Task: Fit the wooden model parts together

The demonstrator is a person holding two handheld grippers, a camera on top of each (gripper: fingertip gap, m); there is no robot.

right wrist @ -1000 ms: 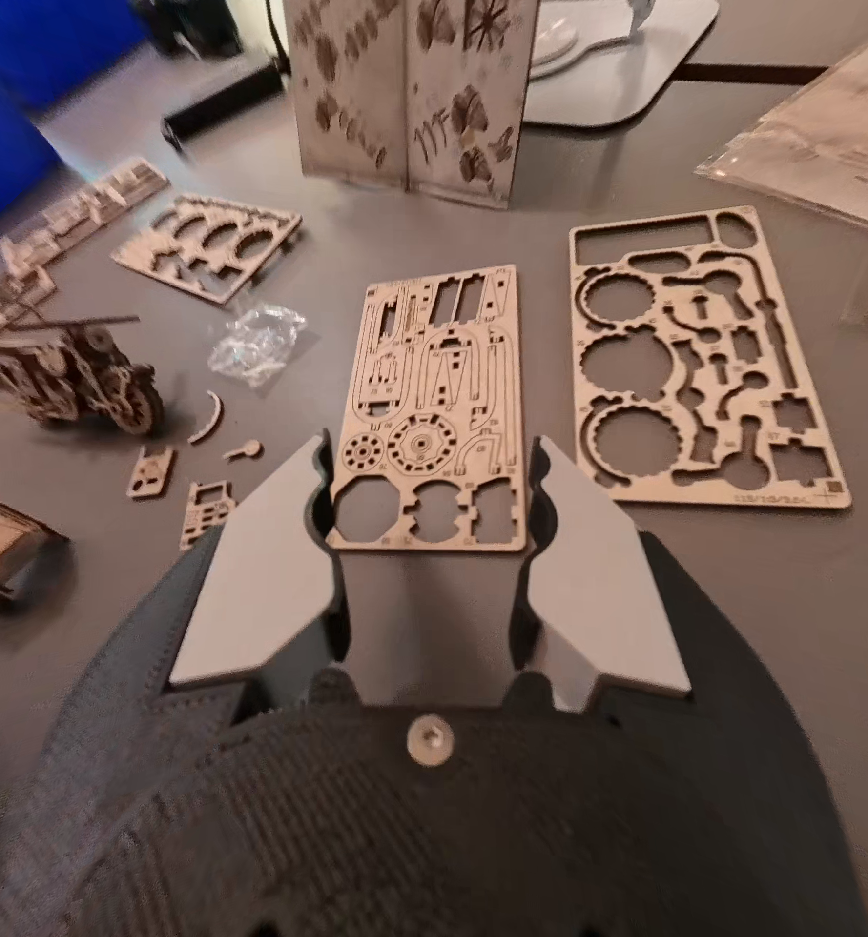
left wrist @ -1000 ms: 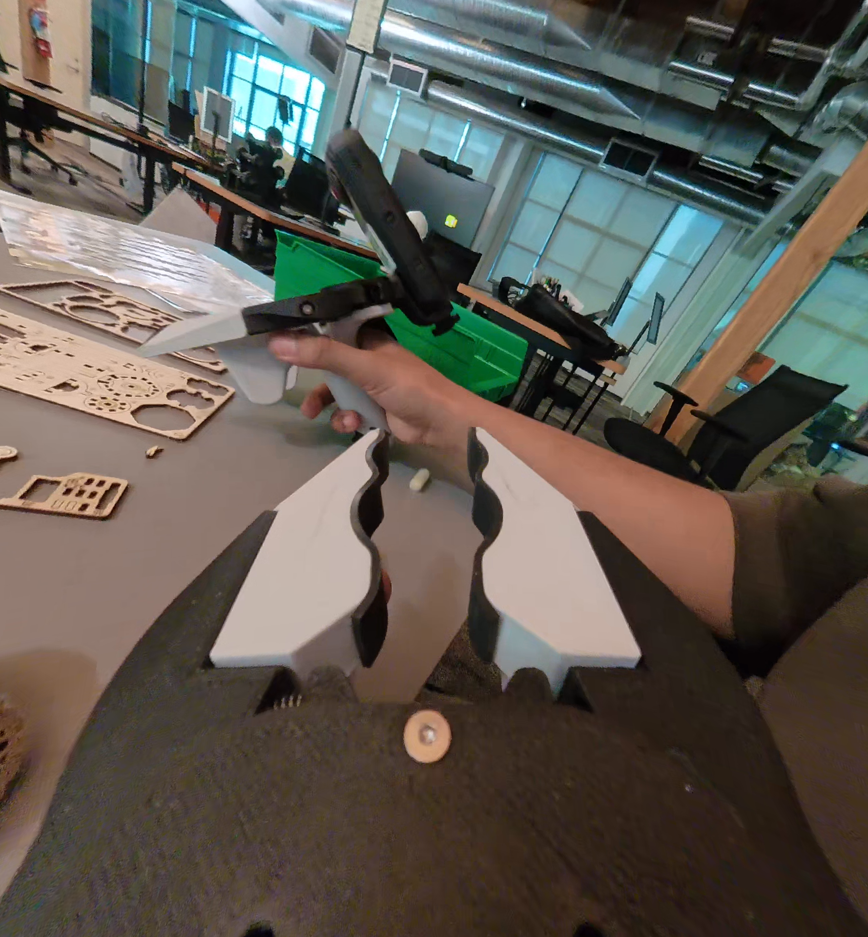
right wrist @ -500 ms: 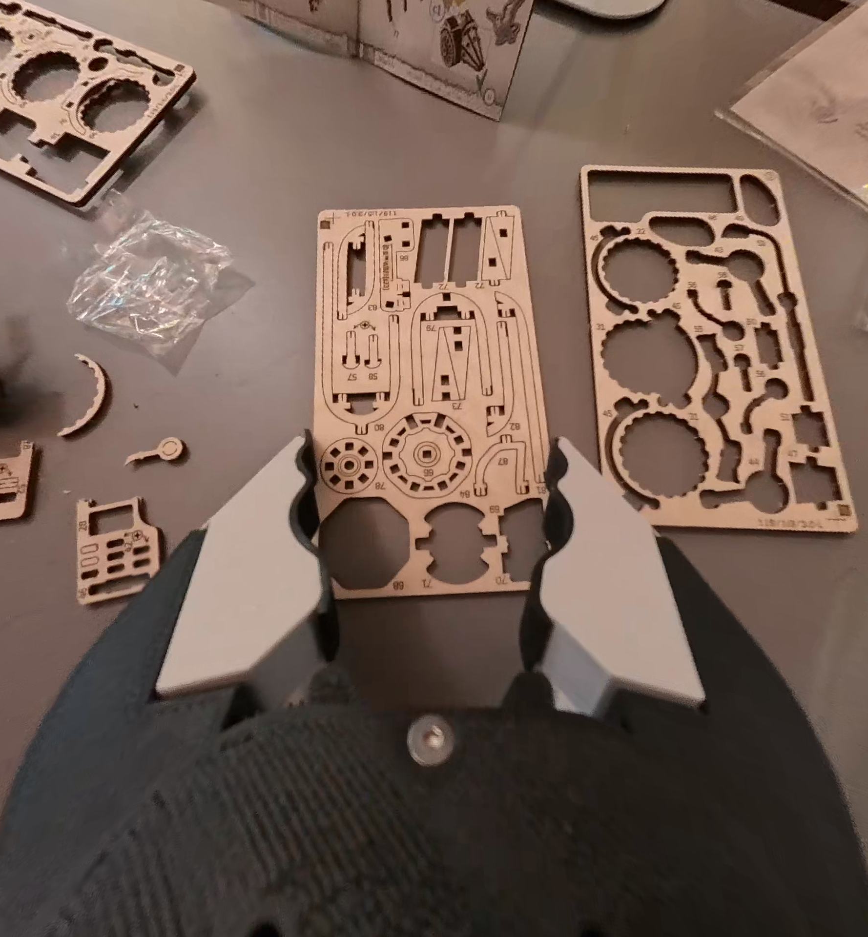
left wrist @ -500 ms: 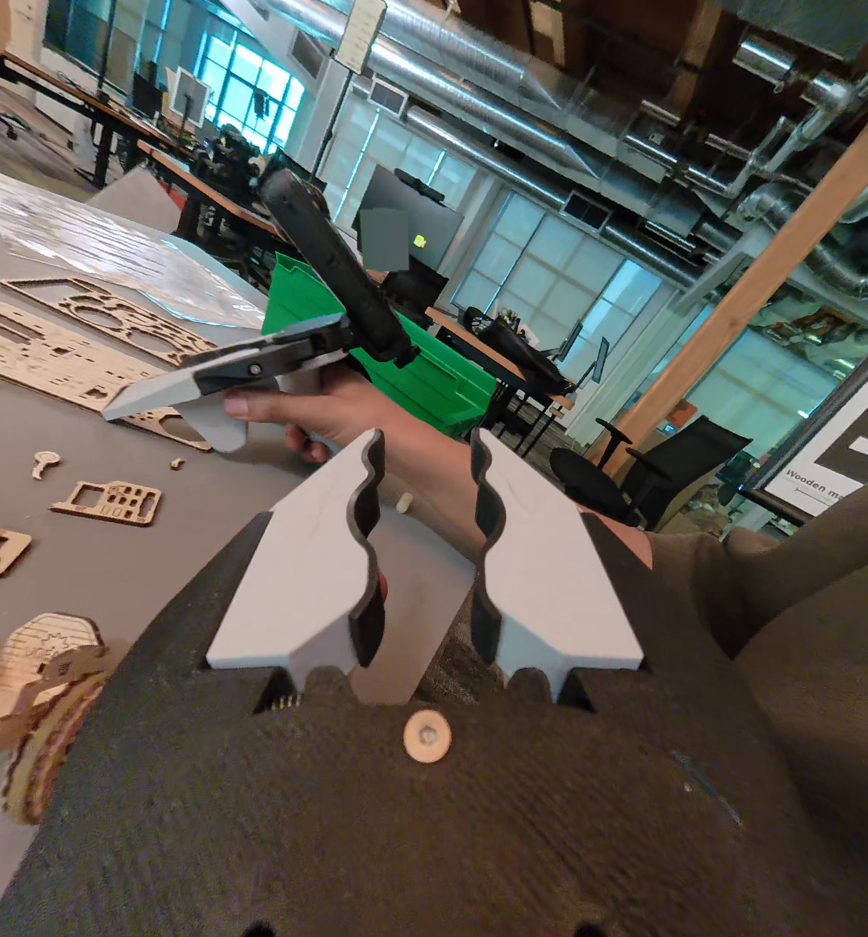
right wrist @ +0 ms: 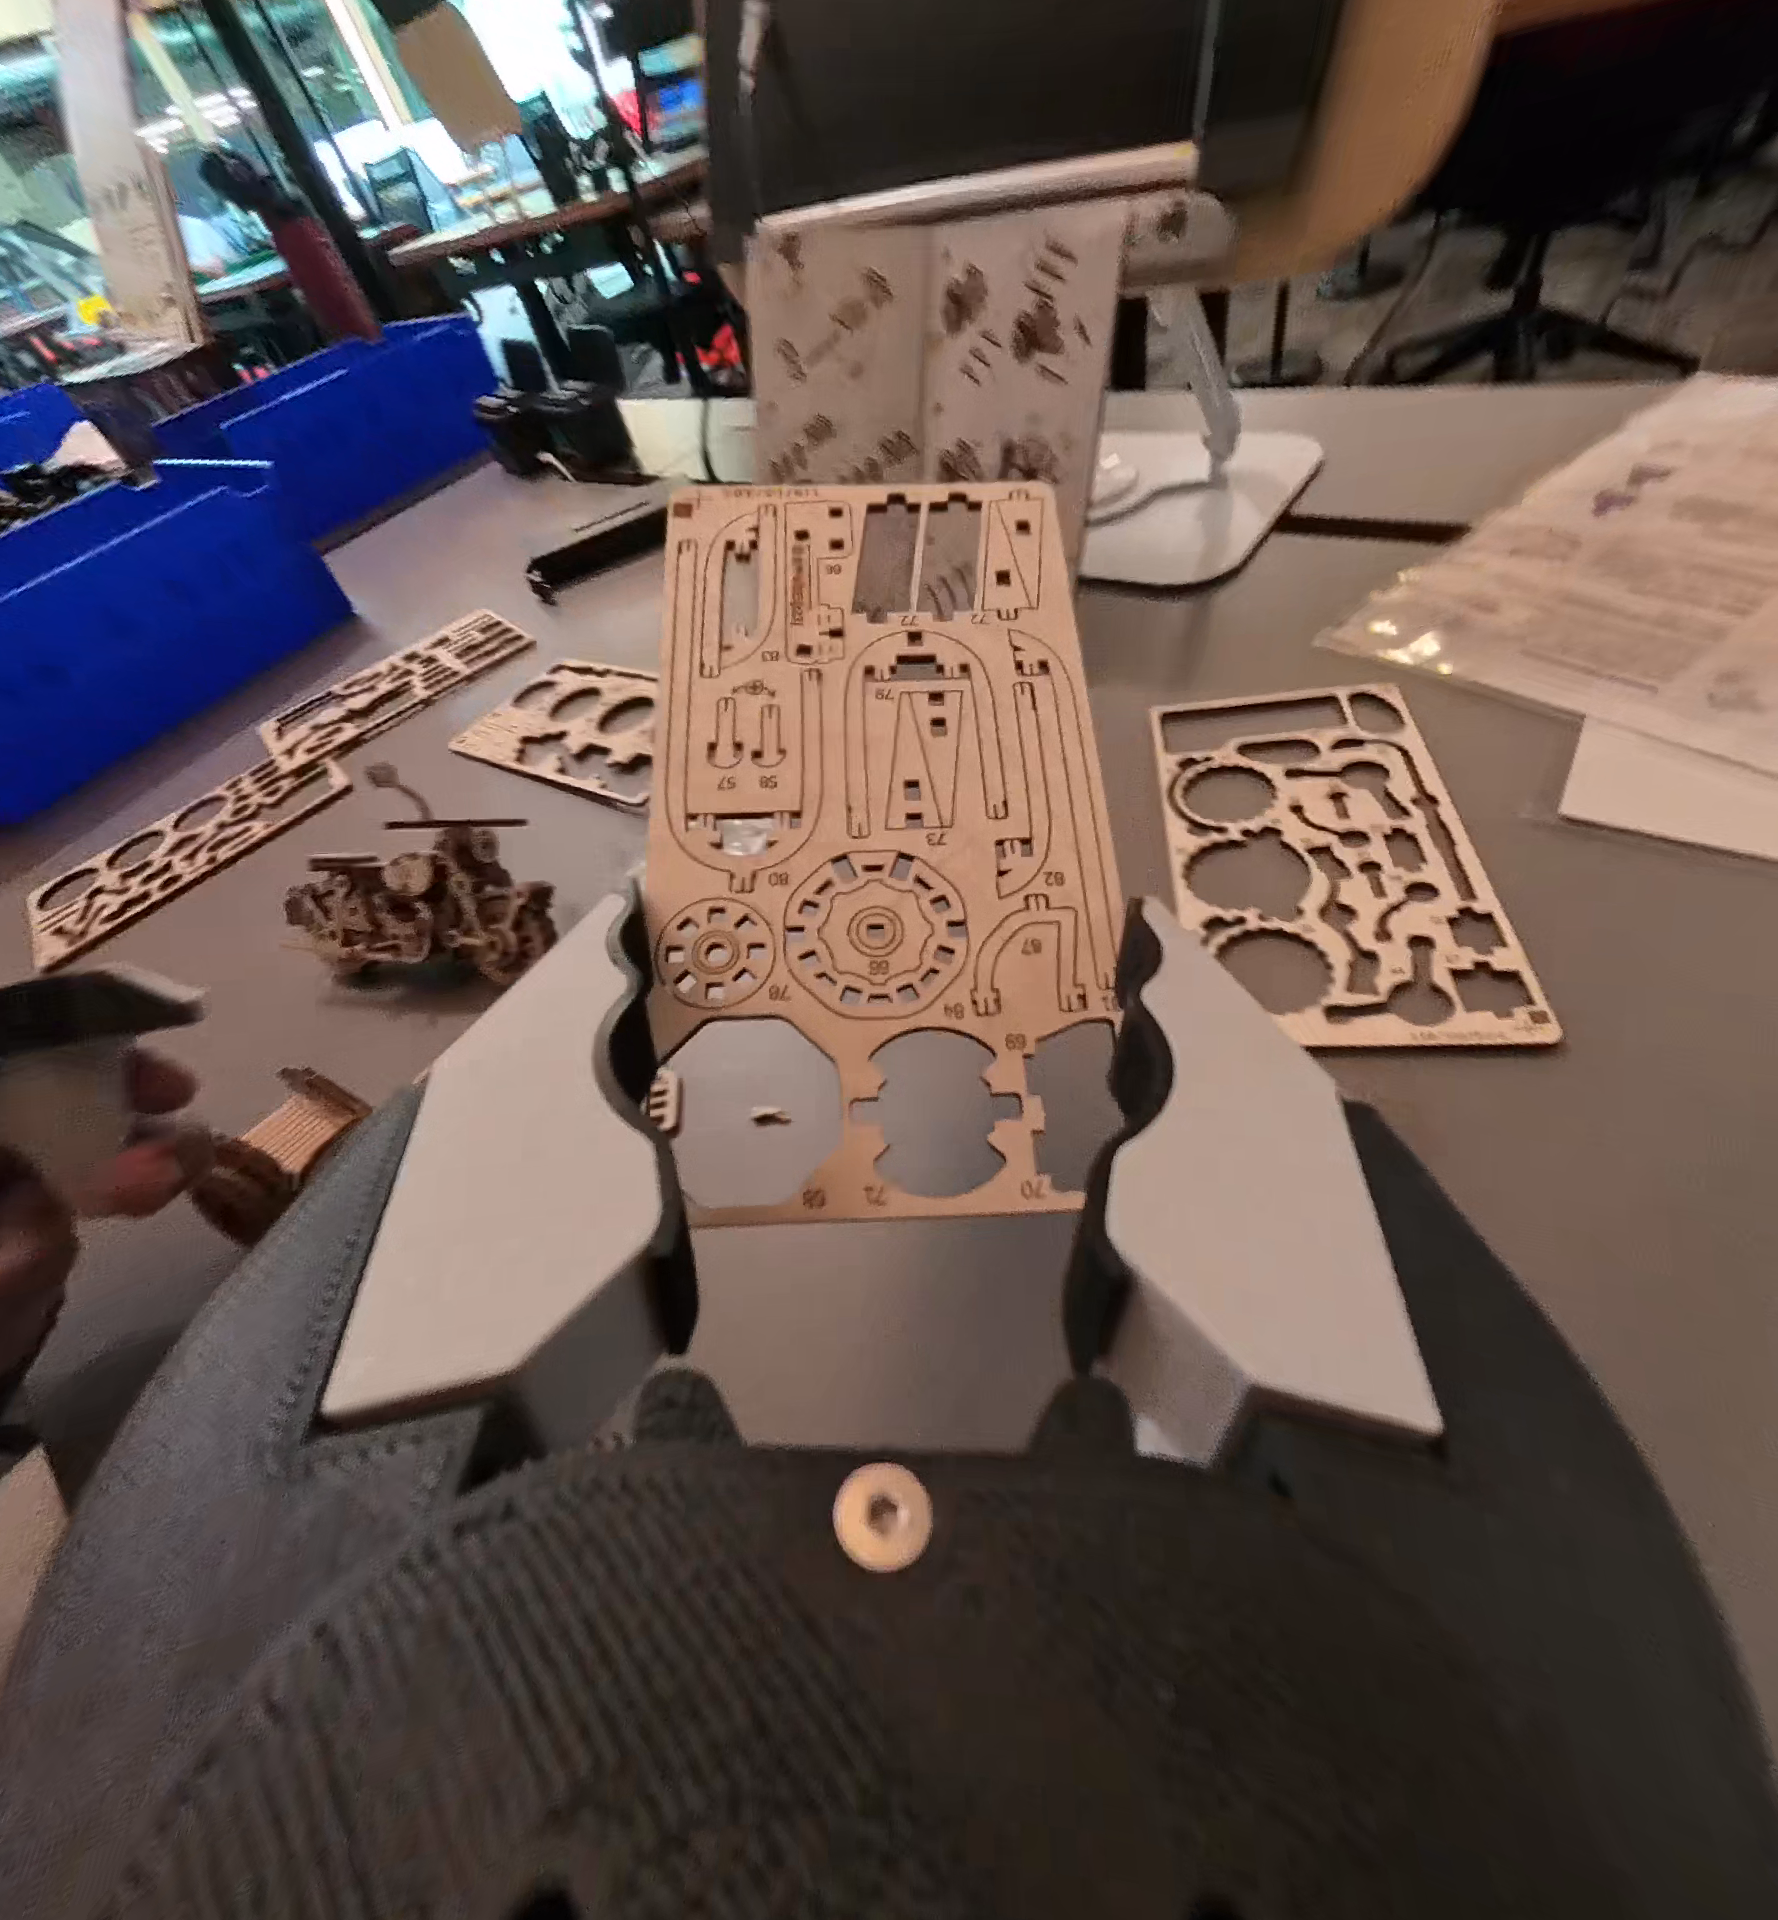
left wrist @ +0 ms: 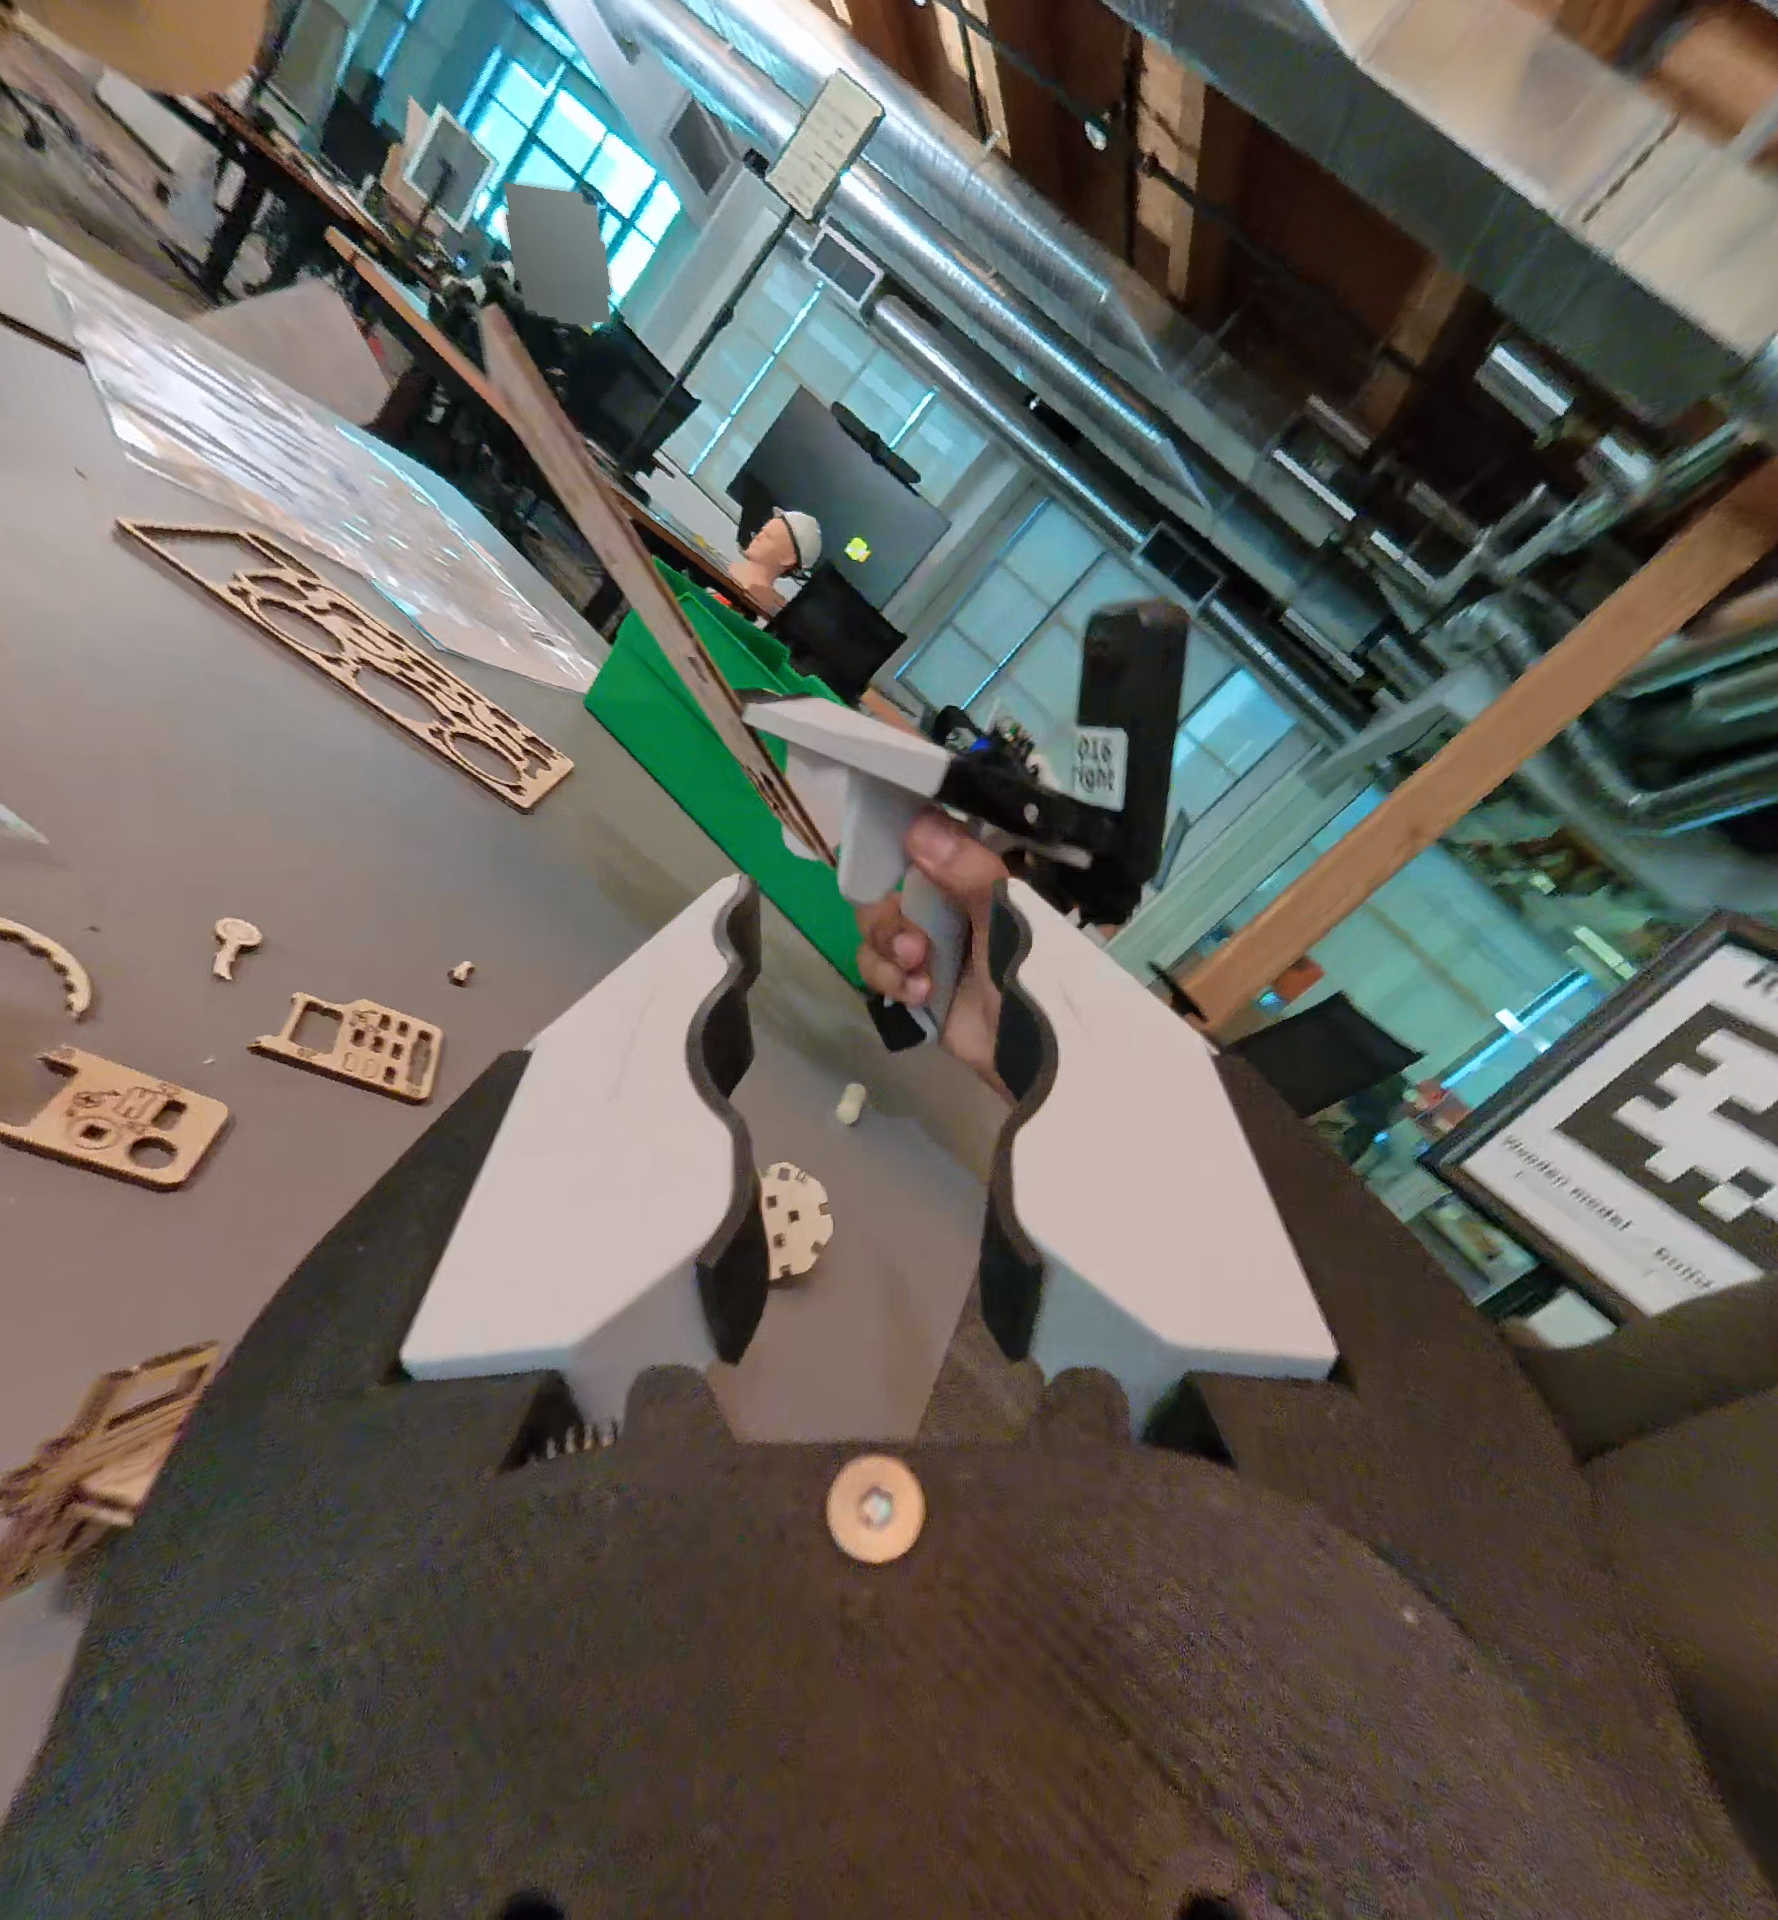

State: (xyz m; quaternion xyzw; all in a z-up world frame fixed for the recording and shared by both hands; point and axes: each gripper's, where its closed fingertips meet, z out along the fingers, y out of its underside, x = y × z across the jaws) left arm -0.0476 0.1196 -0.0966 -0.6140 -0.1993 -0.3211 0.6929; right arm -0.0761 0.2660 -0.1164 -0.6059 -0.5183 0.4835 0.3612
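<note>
My right gripper [right wrist: 885, 935] is shut on a wooden parts sheet [right wrist: 864, 748], with a pad on each long edge. It holds the sheet tilted up off the grey table [right wrist: 1643, 1091]. In the left wrist view the right gripper [left wrist: 812, 727] shows with the sheet [left wrist: 636, 582] edge-on in the air. My left gripper [left wrist: 869, 914] is open and empty above the table. A small round wooden disc [left wrist: 797, 1221] lies on the table beyond its left finger [left wrist: 594, 1164]. A built wooden motorcycle model [right wrist: 417, 914] stands at the left.
An emptied parts sheet [right wrist: 1352, 873] lies to the right and others [right wrist: 178, 852] to the left. Loose wooden pieces [left wrist: 355, 1044] lie near my left gripper. Blue bins [right wrist: 116, 623], a green bin [left wrist: 698, 748], papers [right wrist: 1643, 582] and an upright booklet [right wrist: 926, 353] ring the table.
My right gripper straddled the parts sheet flat on the table; now it grips the sheet's edges and has raised it, tilted up. My left gripper's jaws have opened wider.
</note>
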